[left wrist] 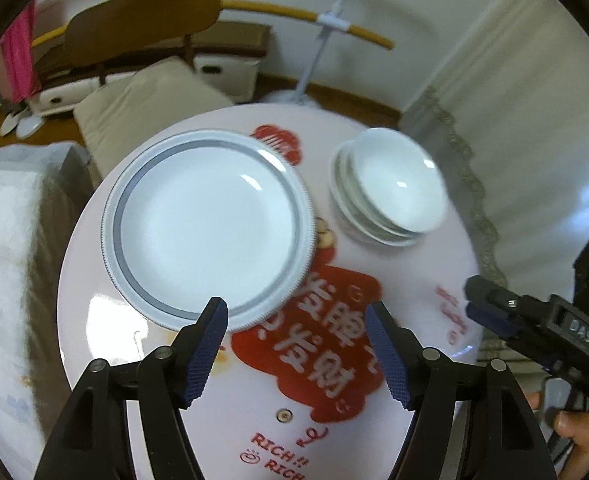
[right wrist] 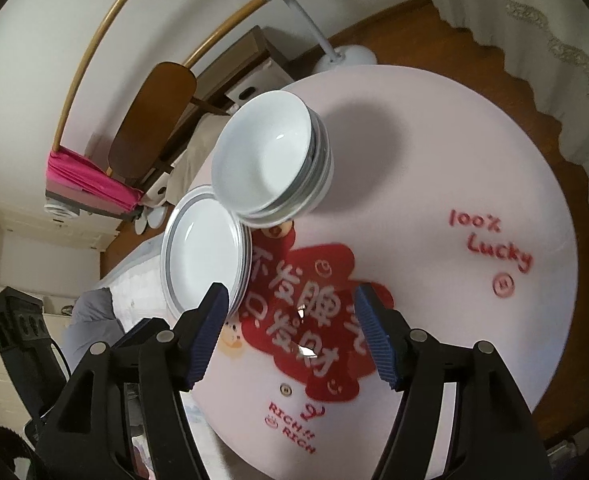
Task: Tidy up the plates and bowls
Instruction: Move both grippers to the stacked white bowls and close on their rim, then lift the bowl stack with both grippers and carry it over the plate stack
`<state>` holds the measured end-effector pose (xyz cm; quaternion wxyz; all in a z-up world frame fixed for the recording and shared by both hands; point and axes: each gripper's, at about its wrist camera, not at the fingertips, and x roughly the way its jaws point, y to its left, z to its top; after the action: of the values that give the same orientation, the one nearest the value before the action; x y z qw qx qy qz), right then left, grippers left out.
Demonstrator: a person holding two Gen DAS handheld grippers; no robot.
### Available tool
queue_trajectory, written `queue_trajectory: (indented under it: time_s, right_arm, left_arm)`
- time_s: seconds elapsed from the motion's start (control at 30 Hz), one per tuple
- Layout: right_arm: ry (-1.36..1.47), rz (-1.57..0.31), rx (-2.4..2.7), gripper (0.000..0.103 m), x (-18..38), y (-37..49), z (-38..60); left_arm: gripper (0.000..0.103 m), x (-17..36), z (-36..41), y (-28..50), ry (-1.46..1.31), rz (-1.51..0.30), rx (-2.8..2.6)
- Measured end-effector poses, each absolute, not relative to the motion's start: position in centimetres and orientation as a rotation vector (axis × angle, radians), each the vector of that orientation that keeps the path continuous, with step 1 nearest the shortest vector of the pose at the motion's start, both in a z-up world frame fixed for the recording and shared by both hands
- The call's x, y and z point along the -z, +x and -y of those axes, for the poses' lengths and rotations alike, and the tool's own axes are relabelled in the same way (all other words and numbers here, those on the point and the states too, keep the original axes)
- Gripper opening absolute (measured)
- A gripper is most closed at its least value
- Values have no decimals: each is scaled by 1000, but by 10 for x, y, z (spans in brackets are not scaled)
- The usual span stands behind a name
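Plates [left wrist: 208, 224] left of stacked bowls [left wrist: 392, 190] (both on table [left wrist: 414, 280]).

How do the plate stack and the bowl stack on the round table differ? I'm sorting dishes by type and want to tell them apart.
The plate stack is wide and shallow; the bowl stack is narrower and deeper. The plates carry a grey ring and a ribbed edge near the rim; the bowls look plain white. The plates lie flat and even; the bowls sit nested slightly askew. Both are glossy white, empty, and rest apart on the pink table.
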<state>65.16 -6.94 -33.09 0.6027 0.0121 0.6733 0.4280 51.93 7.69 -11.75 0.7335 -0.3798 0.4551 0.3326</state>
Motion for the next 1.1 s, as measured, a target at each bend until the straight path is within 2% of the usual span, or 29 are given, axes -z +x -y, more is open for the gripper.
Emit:
queue_trajectory:
  time_s: [0.7, 1.1]
  right_arm:
    - [68, -1608, -983, 68, 365, 699, 3]
    - [55, -1619, -881, 69, 381, 697, -8]
  left_arm:
    - [67, 139, -124, 613, -734, -1028, -798]
    - [67, 174, -169, 631, -751, -1061, -685]
